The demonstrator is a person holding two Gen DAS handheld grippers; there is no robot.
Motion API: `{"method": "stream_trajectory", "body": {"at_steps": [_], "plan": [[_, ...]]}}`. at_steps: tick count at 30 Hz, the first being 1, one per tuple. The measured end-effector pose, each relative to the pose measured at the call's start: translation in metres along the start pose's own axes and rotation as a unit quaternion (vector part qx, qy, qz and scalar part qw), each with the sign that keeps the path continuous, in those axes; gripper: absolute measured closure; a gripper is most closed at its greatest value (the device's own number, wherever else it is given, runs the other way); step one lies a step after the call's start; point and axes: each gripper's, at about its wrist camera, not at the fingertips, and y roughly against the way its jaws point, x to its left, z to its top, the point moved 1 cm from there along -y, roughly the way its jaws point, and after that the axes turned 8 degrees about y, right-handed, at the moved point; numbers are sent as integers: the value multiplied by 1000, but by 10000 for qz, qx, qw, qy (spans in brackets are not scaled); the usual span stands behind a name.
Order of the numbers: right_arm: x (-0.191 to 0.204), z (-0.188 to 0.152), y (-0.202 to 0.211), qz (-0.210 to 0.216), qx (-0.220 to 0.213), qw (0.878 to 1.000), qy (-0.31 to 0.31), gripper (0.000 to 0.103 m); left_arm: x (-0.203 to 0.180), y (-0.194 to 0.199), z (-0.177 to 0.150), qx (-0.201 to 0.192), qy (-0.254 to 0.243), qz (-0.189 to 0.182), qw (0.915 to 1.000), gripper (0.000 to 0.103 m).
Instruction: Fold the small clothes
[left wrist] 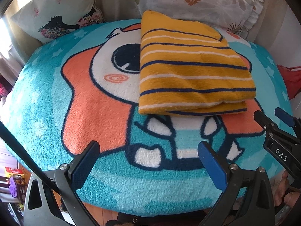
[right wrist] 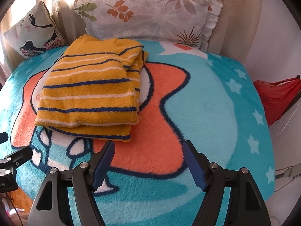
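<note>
**Folded striped garment on the blanket, both grippers apart from it**

Nearest the left wrist camera, the left gripper (left wrist: 148, 151) hangs over the near edge of the cartoon blanket (left wrist: 47, 109) with its 2 blue-padded fingers spread wide and nothing between them. In the right wrist view, the right gripper (right wrist: 148, 150) is likewise spread wide and holds nothing; its left fingertip sits just short of the garment's near edge. A person's fingers show at the lower right of the left wrist view, behind the right gripper's body.

Past the fingertips lies the yellow striped garment (left wrist: 191, 71), folded into a thick rectangle with navy and white stripes, its layered fold edge facing the cameras. It rests on the blanket over the white face of the cartoon figure, toward the far side of the bed. No other object lies on the blanket between either gripper and the garment.

Beyond it, 2 pillows lean against the back: a leaf-print pillow (right wrist: 150, 13) directly behind the garment and a smaller silhouette-print pillow (right wrist: 32, 32) to the left. A red bag (right wrist: 276, 98) hangs off the right side of the bed, well apart from the garment.
</note>
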Motion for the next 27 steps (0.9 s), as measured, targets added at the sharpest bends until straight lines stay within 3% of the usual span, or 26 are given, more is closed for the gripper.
{"method": "stream_trajectory", "body": {"at_steps": [18,27], "plan": [[-1,9,6,-281,-252,9988,319,22,-14,1,1,-84,-123,79,9999,0],[-3,23,-3,-794,116,9958,447,21,-13,-1,0,-55,-122,103,9999,0]]}}
